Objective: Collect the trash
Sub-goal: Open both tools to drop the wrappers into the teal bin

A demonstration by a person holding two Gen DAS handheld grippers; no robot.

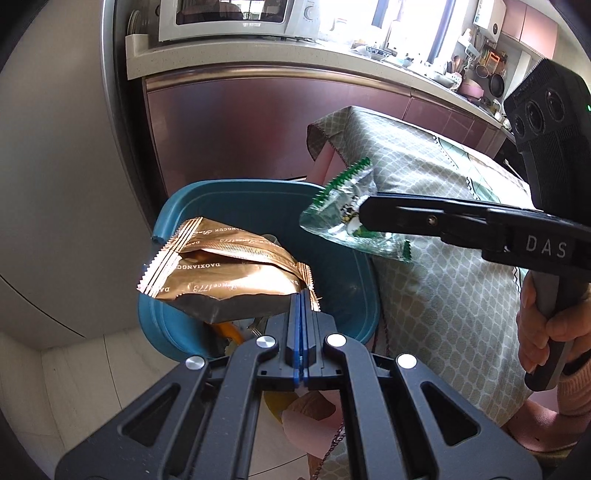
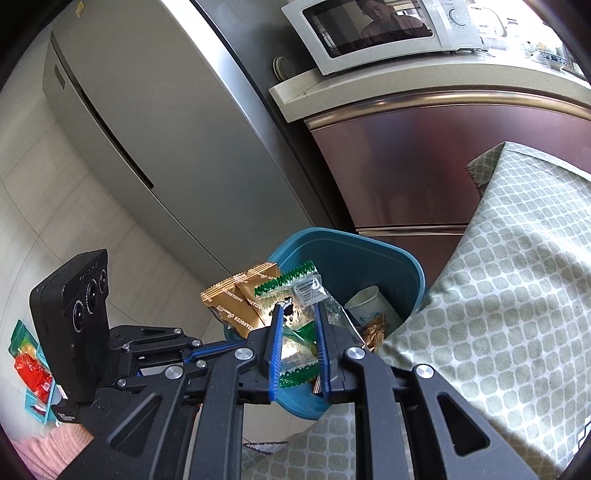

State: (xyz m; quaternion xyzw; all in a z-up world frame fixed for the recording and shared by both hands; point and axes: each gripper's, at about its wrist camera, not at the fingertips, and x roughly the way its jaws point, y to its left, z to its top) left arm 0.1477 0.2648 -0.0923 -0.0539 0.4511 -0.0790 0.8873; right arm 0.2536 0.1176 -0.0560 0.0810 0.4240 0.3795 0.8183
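My left gripper [image 1: 301, 295] is shut on the corner of a gold-brown snack wrapper [image 1: 225, 271] and holds it over the open blue trash bin [image 1: 221, 199]. My right gripper [image 2: 297, 321] shows a gap between its blue pads, with a clear green-edged wrapper [image 2: 295, 295] lying between them above the bin [image 2: 369, 254]. In the left wrist view the right gripper [image 1: 365, 214] holds that green wrapper [image 1: 343, 206] over the bin's right rim. The gold wrapper also shows in the right wrist view [image 2: 240, 299]. A paper cup [image 2: 367, 304] and other trash lie inside the bin.
A table with a grey-green patterned cloth [image 1: 424, 229] stands right of the bin. A silver fridge [image 2: 166, 129] stands left, maroon cabinets [image 1: 277, 122] and a microwave [image 2: 384, 33] behind. Coloured packets [image 2: 33, 365] lie on the floor at far left.
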